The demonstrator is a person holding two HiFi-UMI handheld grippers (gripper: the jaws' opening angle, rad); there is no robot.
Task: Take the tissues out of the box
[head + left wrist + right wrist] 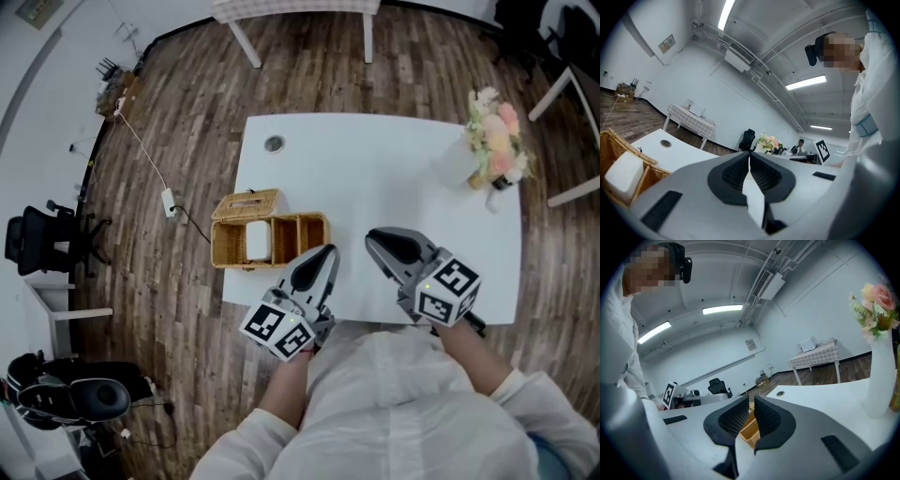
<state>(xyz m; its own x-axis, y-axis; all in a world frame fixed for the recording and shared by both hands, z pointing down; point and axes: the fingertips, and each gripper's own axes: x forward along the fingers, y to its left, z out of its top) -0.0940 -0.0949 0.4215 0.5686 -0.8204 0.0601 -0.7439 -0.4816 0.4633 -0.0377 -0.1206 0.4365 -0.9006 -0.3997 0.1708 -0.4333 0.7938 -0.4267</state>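
A wicker box (281, 230) with compartments stands at the left front of the white table (375, 169). A white tissue pack (257, 241) lies in one of its compartments. My left gripper (326, 253) is just right of the box, shut and empty. The left gripper view shows the jaws of the left gripper (750, 157) meeting at the tip, with the box (609, 145) and the tissue pack (623, 171) off to the left. My right gripper (373, 239) hovers further right. In its own view the right gripper (751, 401) has a narrow gap, with the wicker box (751, 427) showing through.
A white vase of flowers (495, 141) stands at the table's far right corner, and the vase (881, 376) also shows in the right gripper view. A round cable hole (274, 143) sits near the far left edge. Beyond is wooden floor, with an office chair (42, 244) and a cable (169, 202).
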